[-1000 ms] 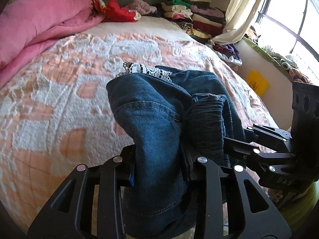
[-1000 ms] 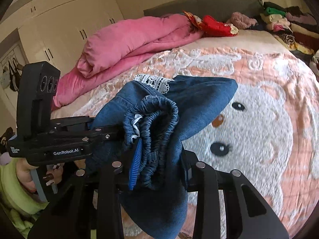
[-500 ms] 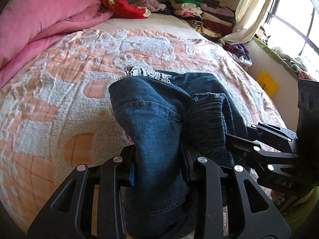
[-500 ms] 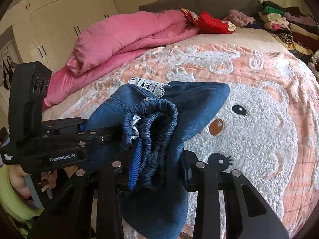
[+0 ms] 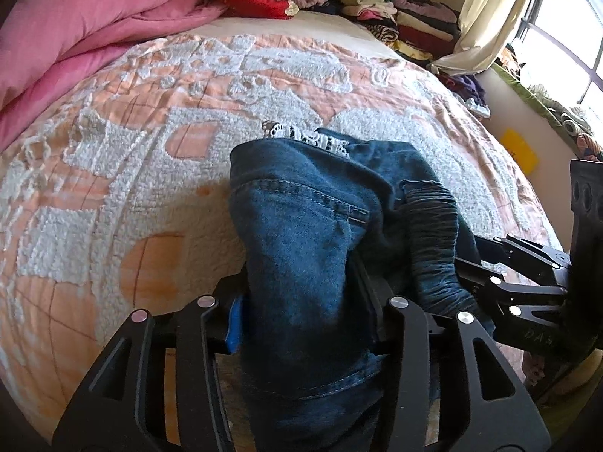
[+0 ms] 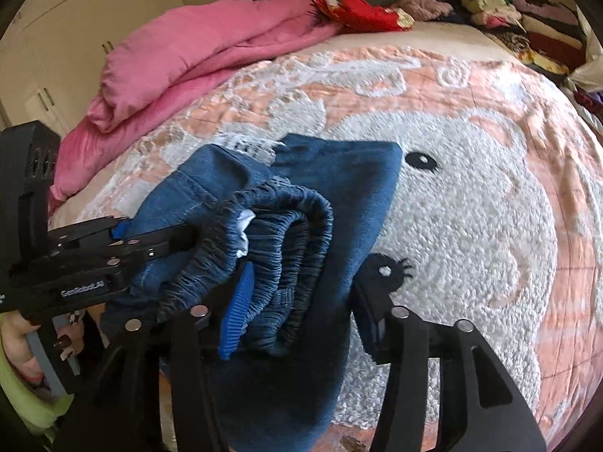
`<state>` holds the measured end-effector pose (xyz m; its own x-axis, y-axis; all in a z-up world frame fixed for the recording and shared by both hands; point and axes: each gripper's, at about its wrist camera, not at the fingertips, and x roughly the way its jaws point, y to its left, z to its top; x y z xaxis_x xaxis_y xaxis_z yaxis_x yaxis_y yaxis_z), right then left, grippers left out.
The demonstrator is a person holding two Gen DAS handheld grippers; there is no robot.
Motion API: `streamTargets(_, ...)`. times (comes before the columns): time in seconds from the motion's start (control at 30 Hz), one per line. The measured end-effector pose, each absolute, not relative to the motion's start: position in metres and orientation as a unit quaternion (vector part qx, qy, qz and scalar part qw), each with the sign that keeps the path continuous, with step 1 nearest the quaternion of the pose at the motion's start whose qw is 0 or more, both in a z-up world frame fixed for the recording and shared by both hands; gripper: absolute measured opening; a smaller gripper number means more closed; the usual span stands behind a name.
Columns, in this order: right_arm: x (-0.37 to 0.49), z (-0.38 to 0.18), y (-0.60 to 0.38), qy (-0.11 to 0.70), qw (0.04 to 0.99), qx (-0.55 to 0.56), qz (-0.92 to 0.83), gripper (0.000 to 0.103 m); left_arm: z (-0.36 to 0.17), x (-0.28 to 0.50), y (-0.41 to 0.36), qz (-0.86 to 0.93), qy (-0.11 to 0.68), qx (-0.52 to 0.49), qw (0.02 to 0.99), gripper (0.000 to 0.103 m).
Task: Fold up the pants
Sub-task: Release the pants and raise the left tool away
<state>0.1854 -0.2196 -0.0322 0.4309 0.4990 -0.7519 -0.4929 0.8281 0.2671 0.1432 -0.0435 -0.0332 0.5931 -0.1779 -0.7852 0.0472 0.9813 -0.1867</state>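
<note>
Folded dark blue denim pants with a white lace hem lie at the near edge of the peach-and-white quilted bed, between both opening jaws: left gripper partly spread, right gripper wider, its right pad clear of the cloth

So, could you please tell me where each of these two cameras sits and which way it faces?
Left wrist: on the left gripper, looking down along its fingers over the jeans and bedspread toward the window; the right gripper shows at right.
Right wrist: on the right gripper, facing the pink duvet and wardrobe; the left gripper and a hand show at left.
Shared: jeans, bedspread, duvet, both grippers' jaws opening around denim.
</note>
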Motion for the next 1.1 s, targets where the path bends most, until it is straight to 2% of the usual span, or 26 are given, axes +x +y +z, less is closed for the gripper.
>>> streamTargets(0.13, 0.189, -0.036, -0.222, 0.457, 0.842, 0.019, 0.287, 0.053, -0.035, 0.142, -0.043, -0.064, 0.446, -0.075, 0.89, 0.043)
streamTargets(0.23, 0.185, -0.029, -0.224, 0.448, 0.848, 0.017, 0.284, 0.06, -0.032, 0.138, -0.042, -0.067, 0.442, -0.078, 0.891, 0.049)
streamTargets(0.3, 0.181, -0.022, -0.227, 0.436, 0.853, 0.017, 0.285, 0.07, -0.028, 0.134, -0.042, -0.069, 0.437, -0.079, 0.893, 0.055)
streamTargets(0.37, 0.174, -0.014, -0.23, 0.421, 0.864, 0.01, 0.277, 0.075, -0.022, 0.129, -0.04, -0.071, 0.43, -0.083, 0.896, 0.059)
streamTargets(0.43, 0.168, -0.006, -0.234, 0.407, 0.871, 0.01, 0.274, 0.075, -0.015, 0.122, -0.038, -0.071, 0.421, -0.09, 0.9, 0.063)
streamTargets(0.57, 0.153, 0.011, -0.241, 0.381, 0.885, 0.008, 0.267, 0.076, 0.0, 0.11, -0.035, -0.063, 0.402, -0.086, 0.909, 0.081)
streamTargets(0.6, 0.149, 0.015, -0.243, 0.375, 0.888, 0.005, 0.267, 0.08, 0.003, 0.107, -0.034, -0.06, 0.399, -0.086, 0.911, 0.087)
streamTargets(0.63, 0.144, 0.019, -0.244, 0.367, 0.892, 0.001, 0.263, 0.093, 0.006, 0.103, -0.032, -0.059, 0.395, -0.088, 0.913, 0.092)
streamTargets(0.67, 0.14, 0.024, -0.246, 0.356, 0.899, 0.0, 0.255, 0.098, 0.01, 0.099, -0.031, -0.056, 0.39, -0.088, 0.915, 0.093)
streamTargets(1.1, 0.096, 0.046, -0.266, 0.321, 0.917, -0.004, 0.236, 0.098, 0.022, 0.055, -0.03, -0.048, 0.382, -0.067, 0.92, 0.094)
